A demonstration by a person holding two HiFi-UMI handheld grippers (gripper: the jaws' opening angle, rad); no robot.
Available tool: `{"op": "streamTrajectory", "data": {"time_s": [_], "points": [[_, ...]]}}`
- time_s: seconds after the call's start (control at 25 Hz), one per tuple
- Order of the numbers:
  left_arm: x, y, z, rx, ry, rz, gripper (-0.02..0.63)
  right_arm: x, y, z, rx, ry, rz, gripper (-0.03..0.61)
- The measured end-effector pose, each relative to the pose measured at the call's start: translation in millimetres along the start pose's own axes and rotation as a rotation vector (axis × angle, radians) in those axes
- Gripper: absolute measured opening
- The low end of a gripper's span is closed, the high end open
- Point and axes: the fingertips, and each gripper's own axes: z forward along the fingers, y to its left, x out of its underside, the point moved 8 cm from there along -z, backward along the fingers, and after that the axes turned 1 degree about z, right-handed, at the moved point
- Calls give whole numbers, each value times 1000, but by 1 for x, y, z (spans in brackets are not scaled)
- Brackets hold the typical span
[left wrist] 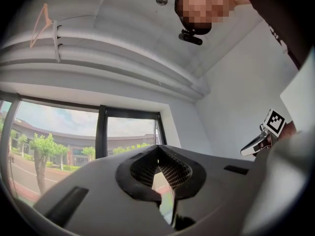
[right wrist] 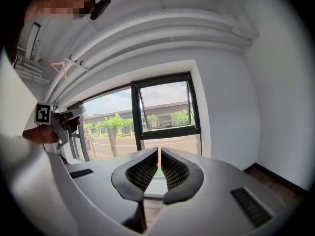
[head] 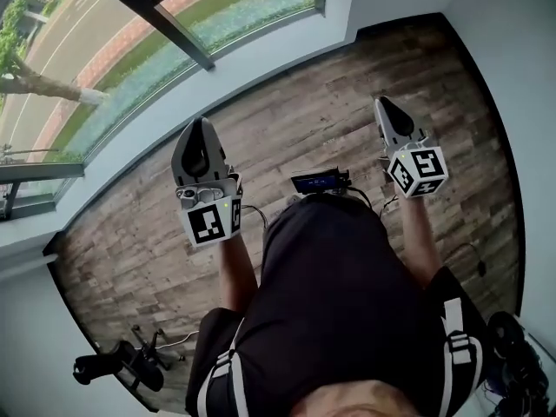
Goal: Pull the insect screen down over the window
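The window [head: 130, 50] runs along the upper left of the head view, with a dark frame bar [head: 161, 16] across it. I can make out no insect screen over the glass. My left gripper [head: 199, 127] is held out toward the window, shut with nothing in it. My right gripper [head: 385, 104] is out over the floor to the right, its jaws parted by a thin slit and empty. The right gripper view faces the window [right wrist: 165, 109], with the left gripper [right wrist: 61, 122] at its left. In the left gripper view the window [left wrist: 128, 132] shows beyond the jaws, with the right gripper [left wrist: 266, 132] at the right.
A white sill [head: 261, 59] borders a wooden floor [head: 347, 102]. A chair's base [head: 130, 359] stands at the lower left. A small dark device [head: 320, 181] hangs at the person's waist. White walls meet in the corner to the window's right. A hanger [left wrist: 42, 23] hangs near the ceiling pipes.
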Motion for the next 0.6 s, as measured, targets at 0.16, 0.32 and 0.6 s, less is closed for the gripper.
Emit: {"op": "streamTrajectory", "data": {"time_s": [0.16,0.32,0.6], "points": [[6,17,-20,15,7,-46,6,13,30,-14,13,37,8,25],[18,25,-38,25,10,-100,6,20,55,-20,23,73,-13,20],[48,30,-66,-1,40,-211,6,26,88,-27,-13,134,-80,9]]}}
